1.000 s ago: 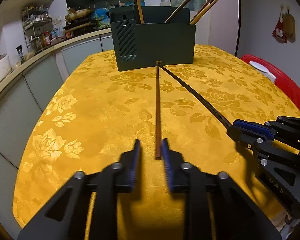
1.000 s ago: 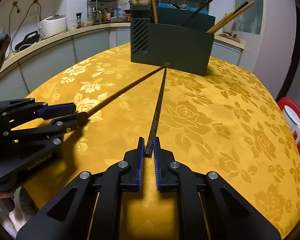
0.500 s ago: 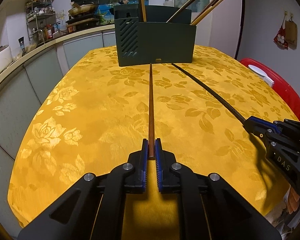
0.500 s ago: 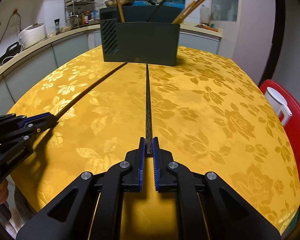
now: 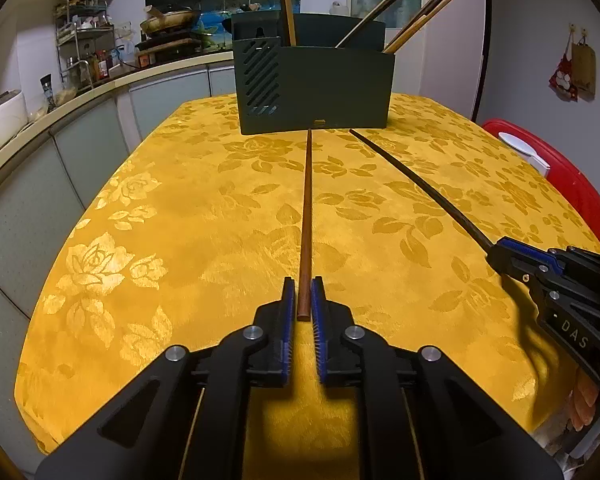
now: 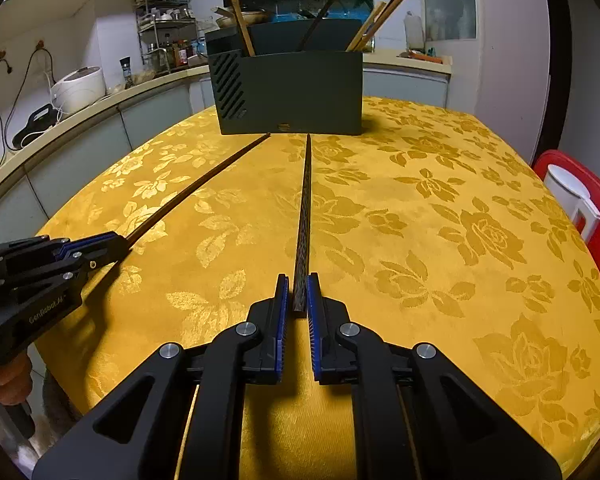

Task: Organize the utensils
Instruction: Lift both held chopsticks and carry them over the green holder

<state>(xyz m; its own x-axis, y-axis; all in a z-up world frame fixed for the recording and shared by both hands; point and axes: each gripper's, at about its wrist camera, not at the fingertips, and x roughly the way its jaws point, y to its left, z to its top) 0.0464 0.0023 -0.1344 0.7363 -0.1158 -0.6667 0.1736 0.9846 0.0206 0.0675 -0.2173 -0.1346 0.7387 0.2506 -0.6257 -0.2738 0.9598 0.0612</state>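
My left gripper point(image 5: 303, 294) is shut on the near end of a brown wooden chopstick point(image 5: 306, 216) that points at the dark green utensil holder point(image 5: 314, 90). My right gripper point(image 6: 298, 290) is shut on the near end of a black patterned chopstick point(image 6: 303, 216), which also points at the holder point(image 6: 290, 94). The holder stands at the far side of the table with several chopsticks upright in it. Each gripper shows in the other's view: the right one point(image 5: 500, 254) at the right edge, the left one point(image 6: 116, 242) at the left edge.
The table has a yellow rose-patterned cloth point(image 5: 188, 216). A red stool with a white jug point(image 6: 576, 200) stands right of the table. A kitchen counter point(image 5: 60, 120) with a rice cooker and racks runs along the left.
The left gripper closed on the brown chopstick. Both grippers lifted their chopsticks slightly and swung them apart, from tips meeting at the holder to roughly parallel.
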